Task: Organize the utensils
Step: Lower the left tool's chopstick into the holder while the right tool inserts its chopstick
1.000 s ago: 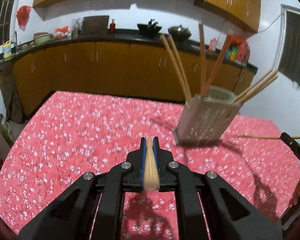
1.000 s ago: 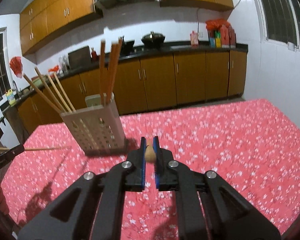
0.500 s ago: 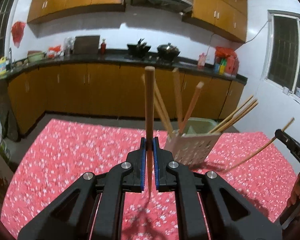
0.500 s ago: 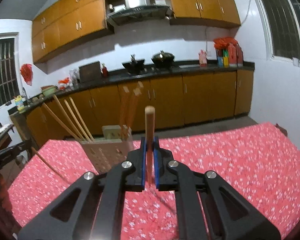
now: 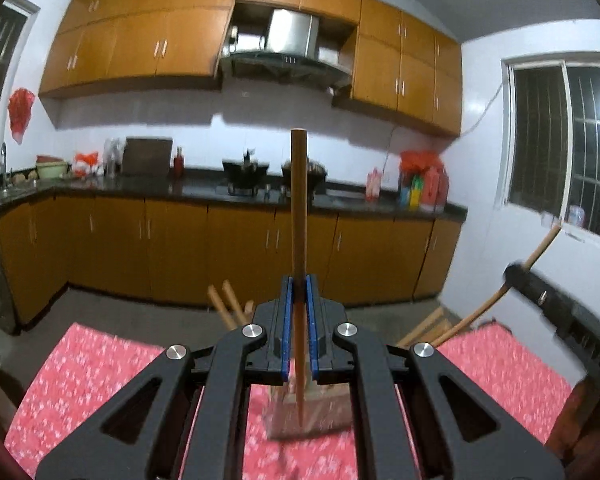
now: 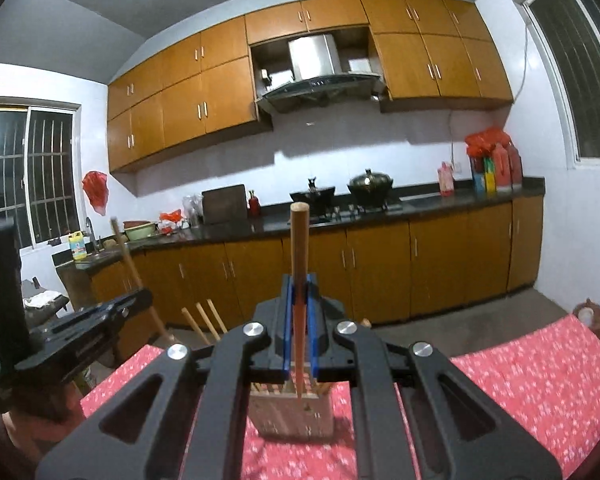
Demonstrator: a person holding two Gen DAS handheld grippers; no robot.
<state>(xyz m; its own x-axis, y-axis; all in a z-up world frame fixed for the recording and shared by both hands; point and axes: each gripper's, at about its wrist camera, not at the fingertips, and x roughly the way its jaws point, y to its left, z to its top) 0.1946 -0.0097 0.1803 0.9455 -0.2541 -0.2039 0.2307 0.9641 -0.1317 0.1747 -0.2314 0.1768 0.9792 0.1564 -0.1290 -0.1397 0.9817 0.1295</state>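
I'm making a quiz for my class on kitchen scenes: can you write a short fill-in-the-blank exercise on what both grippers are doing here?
1. Each black gripper, left and right, is shut on one wooden ____.
2. Both held sticks stand nearly ____.
3. The beige perforated utensil holder stands on a tablecloth coloured ____.
4. The pads touching the left stick are coloured ____.

Missing words: chopstick; upright; red; blue

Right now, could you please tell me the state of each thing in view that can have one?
left gripper: shut on a chopstick.
left chopstick: upright, held.
right gripper: shut on a chopstick.
right chopstick: upright, held.
utensil holder: standing on the tablecloth, chopsticks inside.
tablecloth: spread flat.
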